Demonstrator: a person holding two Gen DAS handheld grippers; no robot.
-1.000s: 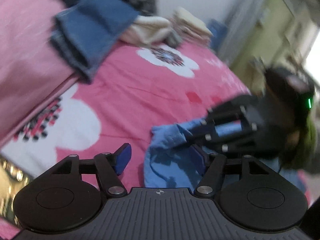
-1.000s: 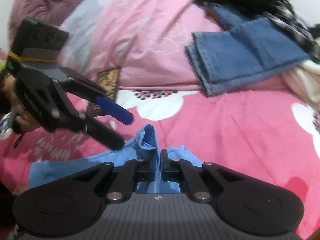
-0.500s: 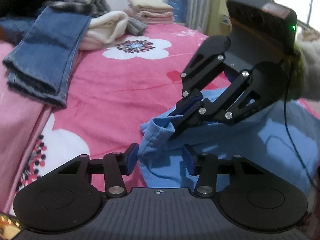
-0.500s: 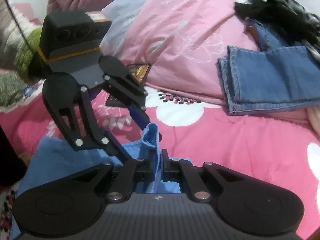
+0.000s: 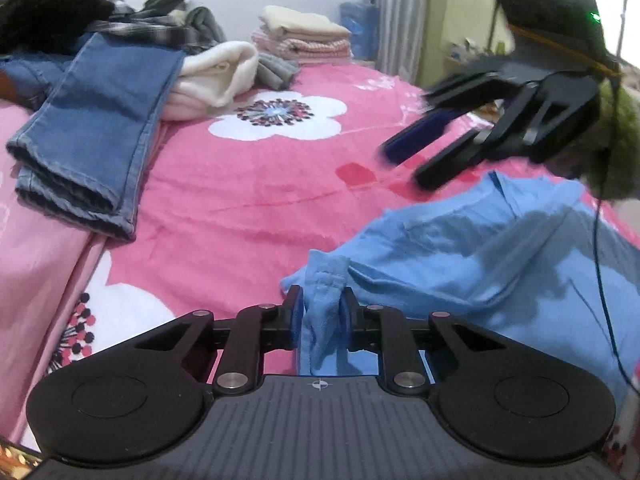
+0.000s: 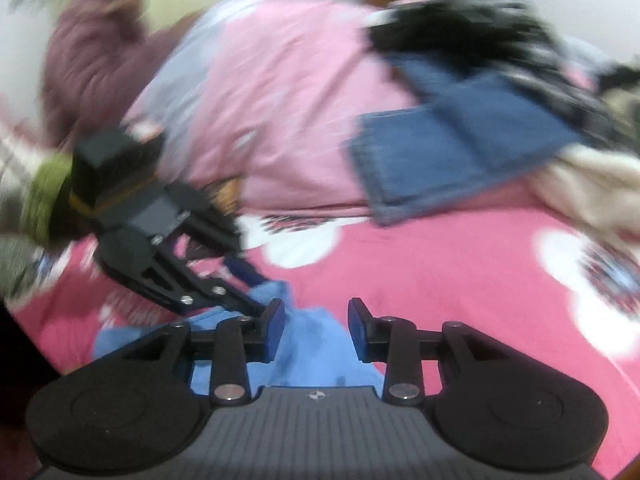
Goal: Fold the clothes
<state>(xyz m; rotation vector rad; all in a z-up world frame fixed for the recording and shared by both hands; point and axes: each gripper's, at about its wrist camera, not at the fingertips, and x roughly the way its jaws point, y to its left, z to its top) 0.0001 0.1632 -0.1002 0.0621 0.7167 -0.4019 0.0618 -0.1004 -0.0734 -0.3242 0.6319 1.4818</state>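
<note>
Left gripper (image 5: 320, 312) pinches a bunched corner of the blue garment (image 5: 500, 256); right gripper (image 6: 316, 320) hangs over it with jaws apart, empty.

The garment lies rumpled on the pink floral bedspread (image 5: 248, 192), its near edge hidden behind the gripper body. Beyond it sit folded jeans (image 5: 96, 128) and stacked towels (image 5: 304, 38); the right view is blurred.

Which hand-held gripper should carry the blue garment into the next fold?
Left. The left hand-held gripper is shut on a bunched edge of the blue garment; the right hand-held gripper is open, holding nothing, its view motion-blurred.
</note>
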